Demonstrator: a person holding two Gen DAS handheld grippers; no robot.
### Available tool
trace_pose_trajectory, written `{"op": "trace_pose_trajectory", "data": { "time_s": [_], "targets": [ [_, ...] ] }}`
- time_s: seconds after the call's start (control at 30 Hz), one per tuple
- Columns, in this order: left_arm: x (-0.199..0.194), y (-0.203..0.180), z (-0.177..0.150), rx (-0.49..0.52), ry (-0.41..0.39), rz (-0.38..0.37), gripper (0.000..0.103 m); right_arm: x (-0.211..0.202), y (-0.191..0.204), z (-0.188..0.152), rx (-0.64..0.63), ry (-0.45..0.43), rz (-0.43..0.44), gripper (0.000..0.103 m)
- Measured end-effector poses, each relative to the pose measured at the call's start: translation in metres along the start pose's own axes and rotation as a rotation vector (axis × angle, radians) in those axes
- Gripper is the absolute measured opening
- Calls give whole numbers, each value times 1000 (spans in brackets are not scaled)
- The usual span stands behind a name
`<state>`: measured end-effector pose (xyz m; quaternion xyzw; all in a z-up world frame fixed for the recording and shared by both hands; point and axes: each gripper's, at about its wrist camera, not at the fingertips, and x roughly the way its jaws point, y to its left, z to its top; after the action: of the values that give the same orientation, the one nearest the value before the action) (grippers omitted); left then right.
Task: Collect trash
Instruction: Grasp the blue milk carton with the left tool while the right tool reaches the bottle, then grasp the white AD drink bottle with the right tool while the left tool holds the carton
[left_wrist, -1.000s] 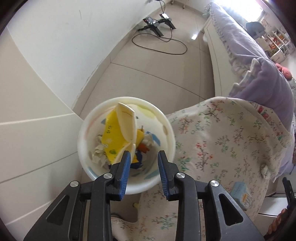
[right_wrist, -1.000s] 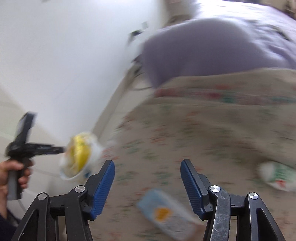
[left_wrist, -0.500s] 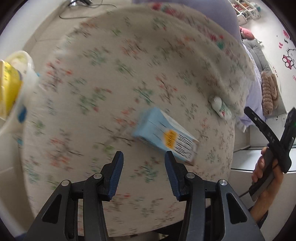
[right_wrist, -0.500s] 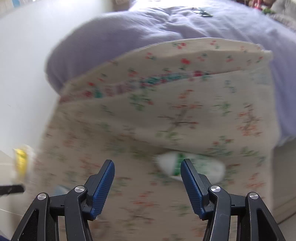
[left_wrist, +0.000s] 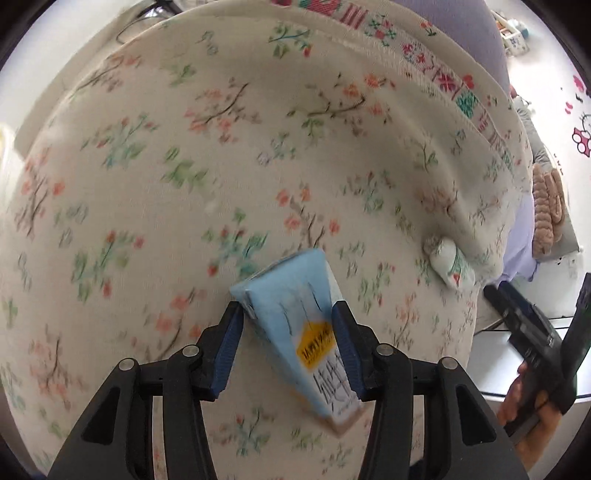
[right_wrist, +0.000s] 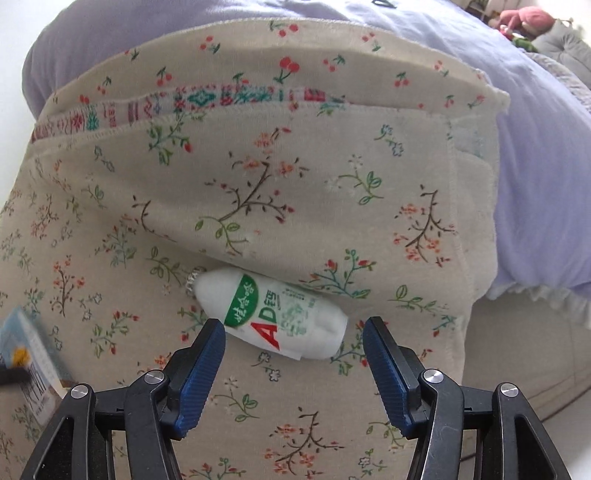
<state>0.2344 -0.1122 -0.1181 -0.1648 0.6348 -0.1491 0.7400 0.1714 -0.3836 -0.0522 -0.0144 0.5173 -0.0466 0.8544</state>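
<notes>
In the left wrist view, my left gripper (left_wrist: 288, 328) has its fingers spread around the light blue carton (left_wrist: 299, 325), which lies on the flowered blanket (left_wrist: 184, 166) on the bed. The fingers stand on both sides of the carton but, I think, do not squeeze it yet. To do this well I should press on the flat sides, near the middle, because the carton lies at an angle between the fingers and could turn or slip out. The blanket is soft, so I should not push down much. The small white bottle (left_wrist: 450, 266) lies near a fold, to the right.

In the right wrist view, my right gripper (right_wrist: 293, 350) is wide open, just before the white bottle (right_wrist: 273, 314) with green and red label. It lies on its side against the fold of the blanket (right_wrist: 258, 184). Round things roll, so I would close across its body. Behind is a purple duvet (right_wrist: 535, 147).
</notes>
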Motion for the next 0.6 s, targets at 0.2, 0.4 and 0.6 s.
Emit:
{"op": "trace_pose_trajectory", "data": {
  "time_s": [0.2, 0.4, 0.6],
  "targets": [
    [13, -39, -7, 144, 15, 33, 53, 21, 8, -2, -103, 38, 36, 66],
    [42, -82, -30, 308, 81, 91, 76, 49, 14, -3, -202, 85, 27, 66],
    [51, -97, -36, 382, 37, 146, 70, 64, 30, 0, -305, 81, 36, 67]
  ]
}}
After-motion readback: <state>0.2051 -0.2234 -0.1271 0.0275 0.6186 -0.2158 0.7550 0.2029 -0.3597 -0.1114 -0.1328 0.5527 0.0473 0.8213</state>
